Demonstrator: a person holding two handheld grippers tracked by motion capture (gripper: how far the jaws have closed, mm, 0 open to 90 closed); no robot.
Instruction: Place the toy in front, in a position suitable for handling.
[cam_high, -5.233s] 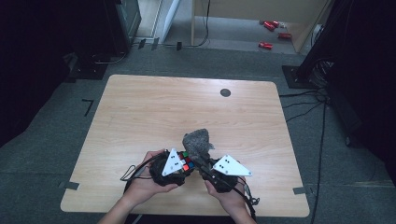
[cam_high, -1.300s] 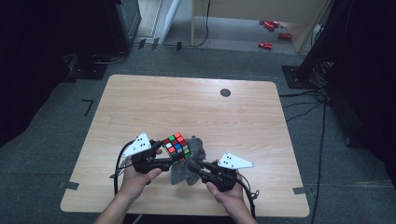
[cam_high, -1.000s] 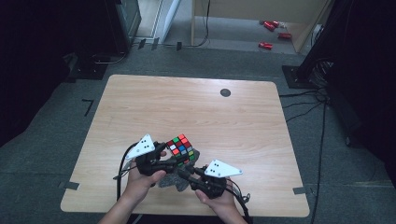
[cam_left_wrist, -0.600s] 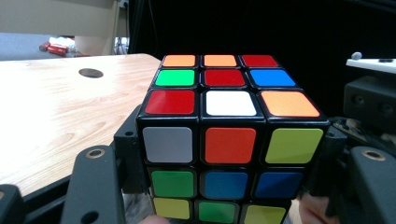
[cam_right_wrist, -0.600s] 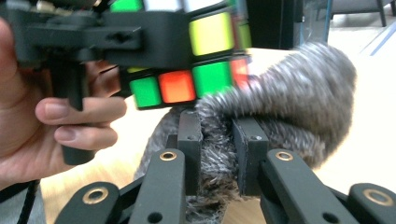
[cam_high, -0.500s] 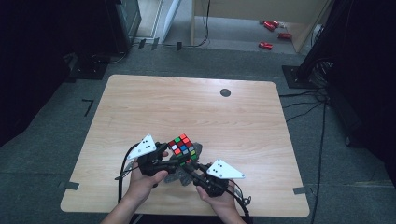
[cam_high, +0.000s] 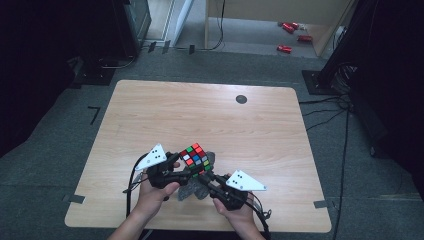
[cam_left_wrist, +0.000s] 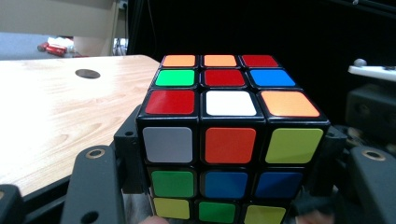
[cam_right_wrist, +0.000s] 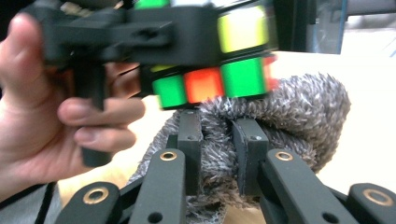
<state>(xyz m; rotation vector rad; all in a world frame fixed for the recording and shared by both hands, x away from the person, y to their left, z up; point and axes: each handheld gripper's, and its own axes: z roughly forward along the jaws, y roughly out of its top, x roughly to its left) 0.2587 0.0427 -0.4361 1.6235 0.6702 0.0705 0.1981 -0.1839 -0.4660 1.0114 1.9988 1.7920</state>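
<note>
A scrambled Rubik's cube (cam_high: 196, 157) is held just above the wooden table (cam_high: 200, 110) near its front edge, with my left gripper (cam_high: 186, 167) shut on its sides. In the left gripper view the cube (cam_left_wrist: 229, 140) sits between both jaws of that gripper (cam_left_wrist: 229, 191). My right gripper (cam_high: 204, 178) comes in from the right, shut on a grey fuzzy cloth (cam_high: 192, 191). In the right gripper view its pads (cam_right_wrist: 218, 140) pinch the cloth (cam_right_wrist: 299, 112), which presses against the underside of the cube (cam_right_wrist: 210, 84). A hand (cam_right_wrist: 37, 116) grips the left gripper's handle.
A small black round disc (cam_high: 241, 99) lies on the table toward the far right. Red objects (cam_high: 292, 27) lie on the floor beyond the table. Dark equipment and cables stand around the table's sides.
My right gripper has slid left with the cloth, from beside the cube to under it. The left gripper with the cube has stayed about where it was.
</note>
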